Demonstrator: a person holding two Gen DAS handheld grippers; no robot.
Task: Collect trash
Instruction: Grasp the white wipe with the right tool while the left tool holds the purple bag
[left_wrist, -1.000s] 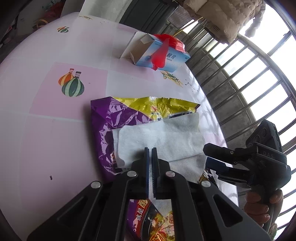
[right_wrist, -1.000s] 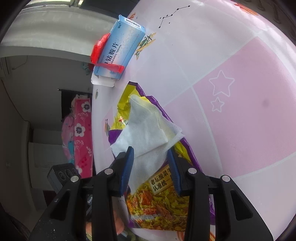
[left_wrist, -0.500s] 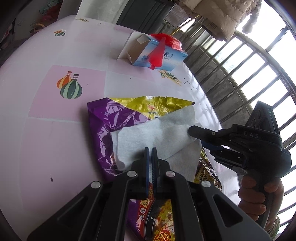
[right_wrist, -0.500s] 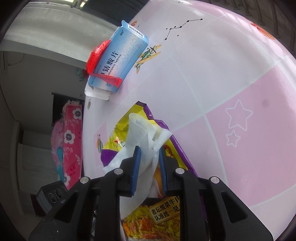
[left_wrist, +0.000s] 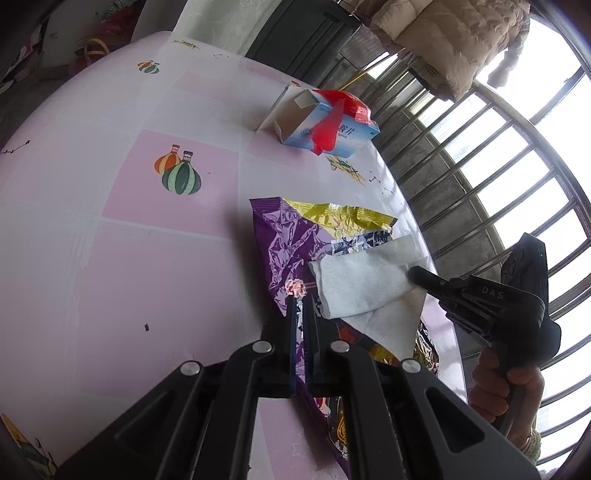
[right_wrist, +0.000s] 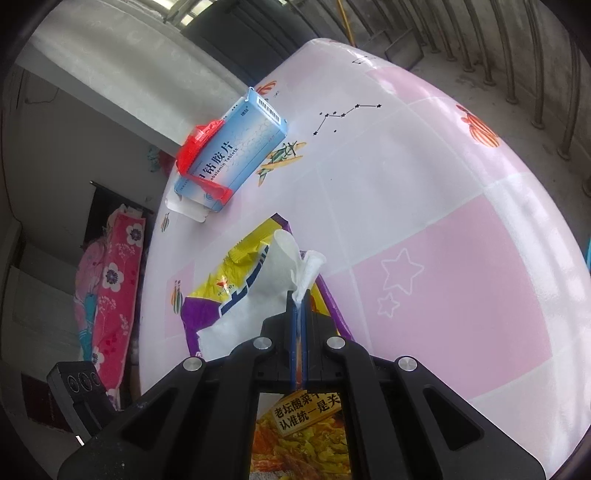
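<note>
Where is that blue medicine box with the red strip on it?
The blue medicine box lies on the far part of the pink table, near its edge. It sits beyond the purple snack wrapper and the white tissue, apart from both.

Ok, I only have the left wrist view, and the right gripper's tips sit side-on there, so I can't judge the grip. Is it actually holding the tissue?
Observer: Yes. In the right wrist view the right gripper is clamped on the tissue, with a bunched fold standing up past its blue pads.
Operator: Is anything else caught in there?
Observer: Only white tissue shows between the pads. The snack wrapper lies beneath.
Operator: The blue box shows me an open flap. What about its other end?
Observer: On the blue box, a barcode sits by the far end, and no open flap shows there.
</note>
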